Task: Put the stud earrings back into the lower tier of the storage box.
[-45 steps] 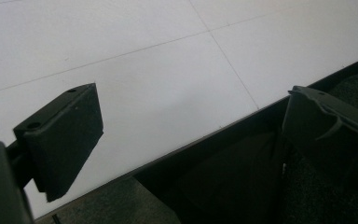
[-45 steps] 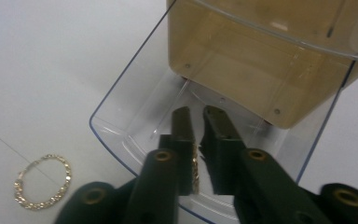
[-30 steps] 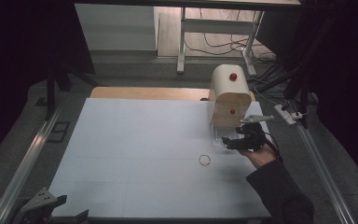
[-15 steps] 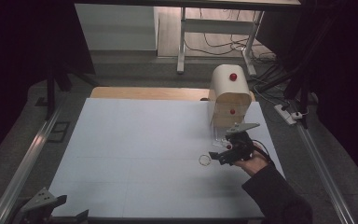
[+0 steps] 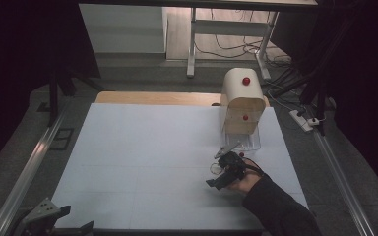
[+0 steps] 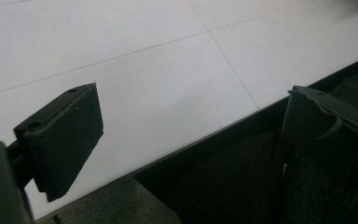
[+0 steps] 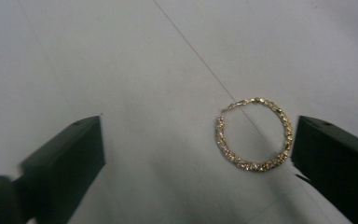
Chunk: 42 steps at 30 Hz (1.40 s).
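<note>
Two wide-open jaws of the right gripper (image 7: 196, 154), which have just been closing slightly, frame the gold bracelet (image 7: 254, 135) lying flat on the white table (image 7: 121, 56), at three o'clock between them. The gripper should be shifted toward it before closing.

Dim room with dark far corners; the white table (image 5: 142, 162) is evenly lit, while gripper views look soft and slightly blurred.

A gold-coloured, glittery metal chain bracelet (image 7: 255, 135) lies on the smooth matt white, perhaps paper-covered, table (image 5: 142, 162).
</note>
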Available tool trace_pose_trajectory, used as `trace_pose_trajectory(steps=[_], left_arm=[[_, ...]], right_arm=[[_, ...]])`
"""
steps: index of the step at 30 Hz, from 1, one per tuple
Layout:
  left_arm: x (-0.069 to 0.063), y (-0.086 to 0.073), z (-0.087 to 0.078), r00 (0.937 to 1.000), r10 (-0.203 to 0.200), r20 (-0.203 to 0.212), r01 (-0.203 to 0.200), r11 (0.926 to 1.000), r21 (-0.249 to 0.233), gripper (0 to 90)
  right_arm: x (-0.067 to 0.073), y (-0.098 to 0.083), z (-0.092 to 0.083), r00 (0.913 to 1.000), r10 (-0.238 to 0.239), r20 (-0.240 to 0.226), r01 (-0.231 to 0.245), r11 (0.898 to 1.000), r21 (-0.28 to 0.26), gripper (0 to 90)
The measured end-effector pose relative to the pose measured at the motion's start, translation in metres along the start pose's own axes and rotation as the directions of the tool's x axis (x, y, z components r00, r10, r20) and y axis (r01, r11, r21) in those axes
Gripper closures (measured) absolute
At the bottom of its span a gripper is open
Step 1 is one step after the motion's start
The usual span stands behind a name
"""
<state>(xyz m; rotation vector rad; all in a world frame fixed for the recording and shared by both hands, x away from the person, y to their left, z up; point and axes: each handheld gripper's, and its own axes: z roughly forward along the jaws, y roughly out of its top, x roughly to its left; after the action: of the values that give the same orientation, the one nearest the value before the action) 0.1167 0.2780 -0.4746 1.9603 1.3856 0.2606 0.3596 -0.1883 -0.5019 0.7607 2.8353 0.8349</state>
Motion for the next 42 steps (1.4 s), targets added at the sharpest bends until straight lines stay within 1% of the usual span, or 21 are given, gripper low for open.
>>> trace_pose_trajectory(steps=[1, 2, 3, 4, 5, 6, 7, 10, 12, 13, 14, 15, 16, 20, 21, 24, 26, 28, 34, 42], left_arm=[[0.0, 0.0, 0.0, 1.0, 0.001, 0.0, -0.001, 1.0, 0.0, 5.6], [0.0, 0.0, 0.0, 1.0, 0.001, 0.0, -0.001, 1.0, 0.0, 5.6], [0.0, 0.0, 0.0, 1.0, 0.002, 0.0, -0.002, 1.0, 0.0, 5.6], [0.0, 0.0, 0.0, 1.0, 0.002, 0.0, -0.002, 1.0, 0.0, 5.7], [0.0, 0.0, 0.0, 1.0, 0.001, 0.001, -0.001, 1.0, -0.001, 5.7], [0.0, 0.0, 0.0, 1.0, 0.002, 0.0, -0.002, 1.0, -0.001, 5.6], [0.0, 0.0, 0.0, 1.0, 0.002, 0.0, -0.002, 1.0, 0.0, 5.6], [0.0, -0.001, -0.001, 1.0, 0.002, 0.002, -0.002, 1.0, -0.002, 5.7], [0.0, -0.001, -0.001, 1.0, 0.002, 0.0, -0.002, 1.0, -0.001, 5.6], [0.0, -0.001, -0.001, 1.0, 0.002, 0.0, -0.002, 1.0, -0.001, 5.7], [0.0, -0.001, -0.001, 1.0, 0.002, -0.001, -0.002, 1.0, -0.001, 5.7], [0.0, -0.001, -0.001, 1.0, 0.002, -0.002, -0.002, 1.0, 0.0, 5.7], [0.0, -0.001, -0.001, 1.0, 0.001, -0.003, -0.001, 1.0, 0.001, 5.7], [0.0, -0.001, -0.001, 1.0, 0.0, -0.002, 0.0, 1.0, 0.001, 5.7], [0.0, -0.001, -0.001, 1.0, 0.0, -0.002, 0.0, 1.0, 0.001, 5.7], [0.0, -0.001, -0.001, 1.0, 0.001, -0.002, -0.001, 1.0, 0.001, 5.7], [0.0, -0.001, -0.001, 1.0, 0.002, -0.002, -0.002, 1.0, 0.0, 5.7], [0.0, -0.001, 0.0, 1.0, 0.001, -0.001, -0.001, 1.0, 0.0, 5.7], [0.0, 0.0, 0.0, 1.0, 0.001, -0.002, -0.001, 1.0, 0.001, 5.7], [0.0, 0.0, 0.0, 1.0, -0.001, 0.0, 0.001, 1.0, 0.0, 5.7]], right_arm=[[-0.001, 0.0, 0.003, 1.0, -0.008, -0.001, 0.008, 1.0, 0.008, 13.5], [-0.002, -0.001, 0.005, 1.0, -0.006, 0.0, 0.006, 1.0, 0.013, 19.4], [-0.004, -0.001, 0.007, 1.0, -0.004, -0.001, 0.004, 1.0, 0.022, 27.5], [-0.007, -0.002, 0.008, 0.9998, -0.019, 0.011, 0.019, 0.999, 0.03, 42.9], [-0.007, -0.002, 0.008, 0.9998, -0.019, 0.011, 0.019, 0.999, 0.03, 42.9], [-0.008, -0.002, 0.006, 0.9976, -0.054, 0.043, 0.052, 0.998, 0.043, 52.7], [-0.01, -0.001, 0.004, 0.9964, -0.076, 0.036, 0.074, 0.995, 0.062, 60.0], [-0.009, 0.0, 0.003, 0.9961, -0.076, 0.044, 0.072, 0.994, 0.088, 71.3], [-0.006, 0.002, 0.003, 0.9948, -0.089, 0.049, 0.084, 0.99, 0.111, 86.5], [-0.004, 0.002, 0.003, 0.9936, -0.1, 0.053, 0.093, 0.989, 0.118, 87.0], [-0.003, 0.003, 0.003, 0.9936, -0.097, 0.057, 0.09, 0.989, 0.121, 87.1], [-0.004, 0.004, 0.003, 0.9953, -0.082, 0.053, 0.074, 0.989, 0.125, 87.3], [-0.005, 0.004, 0.003, 0.996, -0.075, 0.048, 0.068, 0.99, 0.125, 87.3], [-0.006, 0.003, 0.002, 0.9978, -0.056, 0.036, 0.051, 0.992, 0.116, 88.1], [-0.007, 0.003, 0.002, 0.9984, -0.05, 0.028, 0.046, 0.993, 0.106, 88.1], [-0.007, 0.003, 0.0, 0.9991, -0.035, 0.023, 0.033, 0.995, 0.099, 88.1], [-0.007, 0.004, -0.003, 0.9994, -0.026, 0.024, 0.024, 0.997, 0.08, 88.1], [-0.008, 0.005, -0.007, 0.9998, -0.01, 0.015, 0.009, 0.998, 0.056, 88.2], [-0.008, 0.006, -0.017, 0.9999, 0.006, 0.013, -0.006, 1.0, 0.009, 88.1], [-0.006, 0.01, -0.031, 0.9999, 0.001, 0.01, -0.001, 0.998, -0.064, 88.1]])
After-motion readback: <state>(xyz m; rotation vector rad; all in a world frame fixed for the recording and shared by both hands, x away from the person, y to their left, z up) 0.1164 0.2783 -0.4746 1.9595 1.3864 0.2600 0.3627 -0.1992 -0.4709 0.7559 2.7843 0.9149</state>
